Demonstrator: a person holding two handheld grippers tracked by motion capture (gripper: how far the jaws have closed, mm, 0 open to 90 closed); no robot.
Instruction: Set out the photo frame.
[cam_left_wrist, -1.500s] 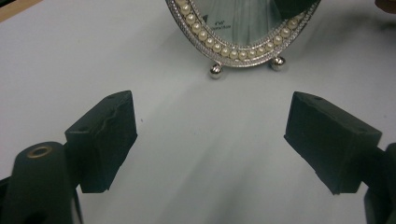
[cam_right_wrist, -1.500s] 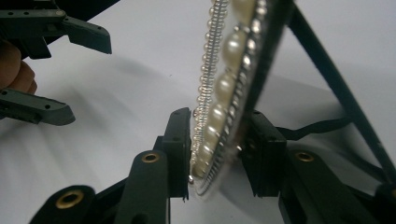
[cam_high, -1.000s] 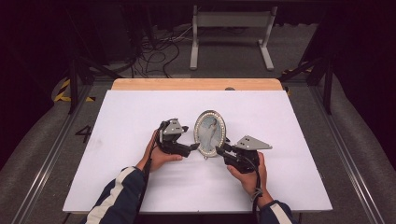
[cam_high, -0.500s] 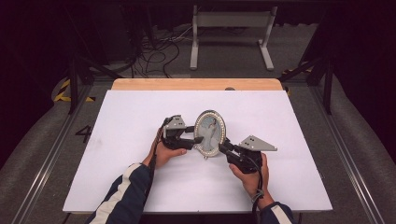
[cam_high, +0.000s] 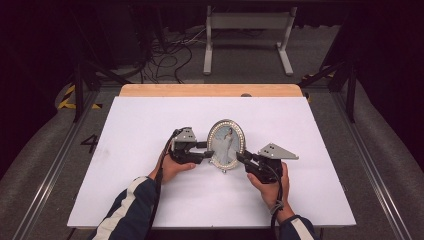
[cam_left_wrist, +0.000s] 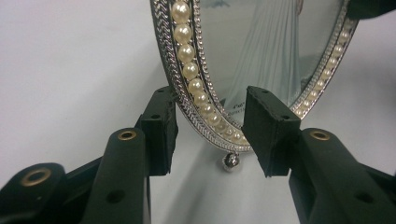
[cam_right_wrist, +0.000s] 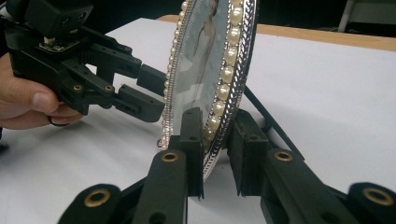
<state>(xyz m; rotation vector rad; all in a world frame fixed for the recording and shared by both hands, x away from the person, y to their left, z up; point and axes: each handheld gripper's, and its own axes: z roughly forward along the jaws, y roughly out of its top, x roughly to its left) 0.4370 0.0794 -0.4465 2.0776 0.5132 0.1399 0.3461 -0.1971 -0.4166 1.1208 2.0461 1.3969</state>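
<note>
The right gripper clamps the lower rim of the oval frame, pads on front and back; the left gripper, its jaws just closing, straddles the opposite pearl edge, a gap showing at one pad; the frame stands upright mid-table, white surface bare all round.

High view overhead, gripper views close, sharing frame

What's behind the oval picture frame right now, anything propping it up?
A thin dark strut slants from behind the oval picture frame down to the white table, seen in the right gripper view. The frame's rim covers where the strut joins its back.
</note>
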